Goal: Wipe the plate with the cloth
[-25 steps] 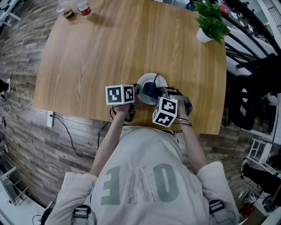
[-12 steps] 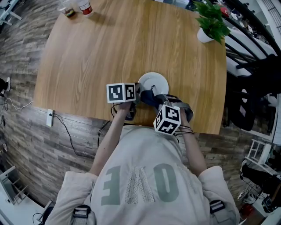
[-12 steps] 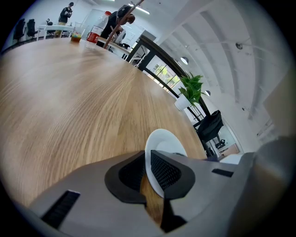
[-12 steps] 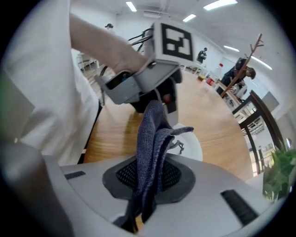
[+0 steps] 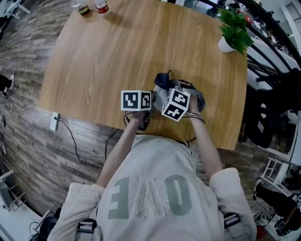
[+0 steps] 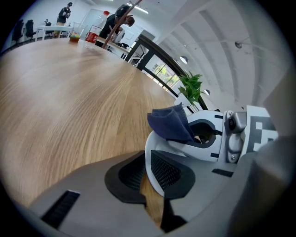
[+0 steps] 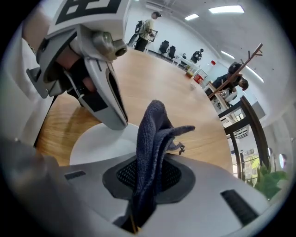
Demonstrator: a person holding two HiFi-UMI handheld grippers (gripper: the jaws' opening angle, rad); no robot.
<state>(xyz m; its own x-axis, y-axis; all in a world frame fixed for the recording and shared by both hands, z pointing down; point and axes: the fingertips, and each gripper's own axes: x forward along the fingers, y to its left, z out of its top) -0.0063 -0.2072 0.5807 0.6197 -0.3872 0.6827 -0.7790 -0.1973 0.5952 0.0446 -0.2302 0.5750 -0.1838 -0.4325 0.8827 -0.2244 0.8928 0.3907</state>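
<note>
A small white plate (image 5: 158,98) lies on the wooden table (image 5: 103,61) near its front edge. My left gripper (image 6: 147,170) is shut on the plate's (image 6: 155,147) near rim, which runs between the ribbed pads. My right gripper (image 7: 149,179) is shut on a dark blue cloth (image 7: 152,139) that stands up out of its jaws over the plate (image 7: 99,141). In the head view the cloth (image 5: 163,79) shows at the plate's far side, just beyond the right gripper's marker cube (image 5: 176,104). The left cube (image 5: 136,100) sits beside it.
A potted plant (image 5: 233,28) stands at the table's far right corner. A red-capped bottle (image 5: 101,6) and a cup (image 5: 83,8) are at the far left. Dark chairs (image 5: 273,94) line the right side. A cable (image 5: 70,141) hangs below the front edge.
My right gripper has carried the cloth across the plate, first toward the near rim, now to the far side. The left gripper has stayed on the rim.
</note>
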